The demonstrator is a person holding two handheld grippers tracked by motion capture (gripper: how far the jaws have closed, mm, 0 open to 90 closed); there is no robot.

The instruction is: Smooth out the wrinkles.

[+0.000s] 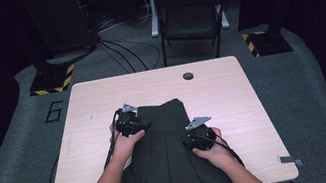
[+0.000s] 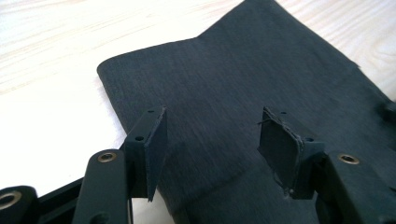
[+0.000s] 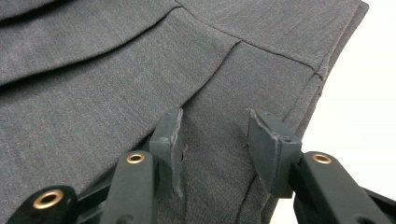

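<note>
A dark grey pleated skirt [image 1: 167, 156] lies flat on the light wooden table [image 1: 92, 104], its waistband toward the far side. My left gripper [image 1: 142, 124] is at the skirt's far left corner. In the left gripper view its jaws [image 2: 215, 140] stand open just above the plain waistband cloth [image 2: 224, 79], with nothing pinched. My right gripper [image 1: 191, 140] sits on the skirt's right side. In the right gripper view it [image 3: 217, 140] is open, jaws apart on the pleats [image 3: 116, 84] close to the skirt's right edge, with flat cloth under the gap.
A black folding chair [image 1: 190, 10] stands beyond the table, with cables [image 1: 119, 53] on the floor beside it. A round dark hole [image 1: 188, 76] marks the table's far middle. Yellow-black striped bases [image 1: 52, 80] flank the far corners. Bare wood lies left and right of the skirt.
</note>
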